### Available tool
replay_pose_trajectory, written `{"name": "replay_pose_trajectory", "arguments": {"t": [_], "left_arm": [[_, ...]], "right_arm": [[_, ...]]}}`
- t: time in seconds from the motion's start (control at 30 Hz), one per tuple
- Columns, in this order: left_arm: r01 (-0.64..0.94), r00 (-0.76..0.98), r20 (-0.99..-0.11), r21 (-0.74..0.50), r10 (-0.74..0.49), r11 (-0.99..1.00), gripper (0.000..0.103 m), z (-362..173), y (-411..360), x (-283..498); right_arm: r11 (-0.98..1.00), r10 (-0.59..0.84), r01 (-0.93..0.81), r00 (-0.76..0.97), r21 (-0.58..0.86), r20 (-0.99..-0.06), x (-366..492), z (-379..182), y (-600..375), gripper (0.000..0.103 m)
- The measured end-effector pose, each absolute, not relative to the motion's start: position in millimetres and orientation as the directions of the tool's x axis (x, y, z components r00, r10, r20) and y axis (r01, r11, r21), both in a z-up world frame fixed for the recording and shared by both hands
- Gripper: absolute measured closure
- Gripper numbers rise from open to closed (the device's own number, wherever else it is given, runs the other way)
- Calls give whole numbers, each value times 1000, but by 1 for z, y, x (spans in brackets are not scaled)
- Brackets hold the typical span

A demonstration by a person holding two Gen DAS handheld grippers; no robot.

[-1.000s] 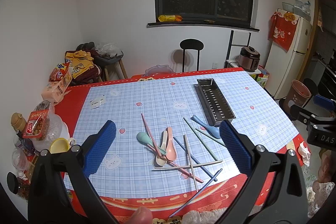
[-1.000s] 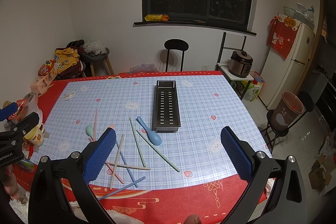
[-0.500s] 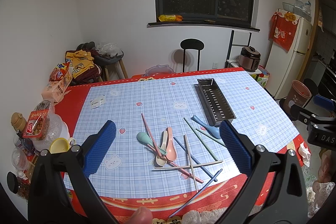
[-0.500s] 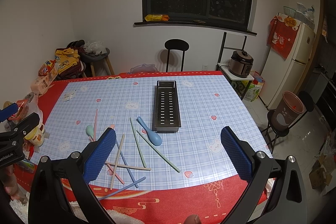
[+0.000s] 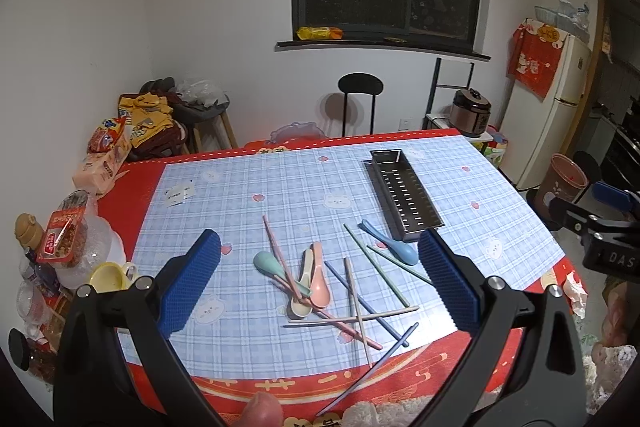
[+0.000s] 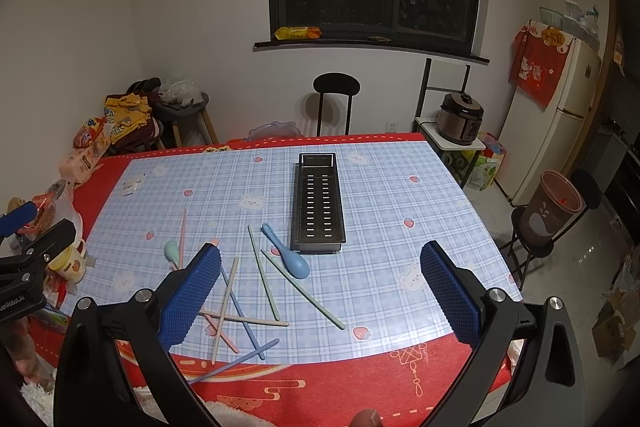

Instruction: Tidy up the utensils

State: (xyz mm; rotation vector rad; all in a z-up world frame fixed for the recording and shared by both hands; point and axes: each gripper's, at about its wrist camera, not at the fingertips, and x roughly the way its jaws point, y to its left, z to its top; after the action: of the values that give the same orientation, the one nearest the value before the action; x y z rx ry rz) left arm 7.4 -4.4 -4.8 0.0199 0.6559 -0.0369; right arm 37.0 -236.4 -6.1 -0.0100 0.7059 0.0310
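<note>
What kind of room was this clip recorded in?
Most likely a home kitchen or dining area: a fridge and a rice cooker stand along the right wall, and a table with a plaid cloth holds scattered utensils.

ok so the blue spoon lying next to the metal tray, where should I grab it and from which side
Probably grip the blue spoon by its narrow handle, the end nearer the metal tray. It lies flat on the table, bowl toward you, so bring the open right hand-held gripper down from above, fingers straddling the handle crosswise. The bowl looks too wide and rounded.
</note>
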Motion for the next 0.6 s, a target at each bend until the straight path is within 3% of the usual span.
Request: {"name": "replay_pose_trajectory", "arguments": {"t": [0.3,0.47,0.6], "left_arm": [[91,751,-636,-162,-174,983,6,-15,23,22],[21,740,-663,-146,-113,989,6,-34,46,31],[-2,708,-697,-161,-112,987,6,-57,63,36]], "right_arm": [[995,94,-59,752,76,-652,54,-17,-245,5],[989,148,-114,740,94,-656,69,-38,-242,5],[980,199,-127,672,154,-713,87,-74,-242,5]]}}
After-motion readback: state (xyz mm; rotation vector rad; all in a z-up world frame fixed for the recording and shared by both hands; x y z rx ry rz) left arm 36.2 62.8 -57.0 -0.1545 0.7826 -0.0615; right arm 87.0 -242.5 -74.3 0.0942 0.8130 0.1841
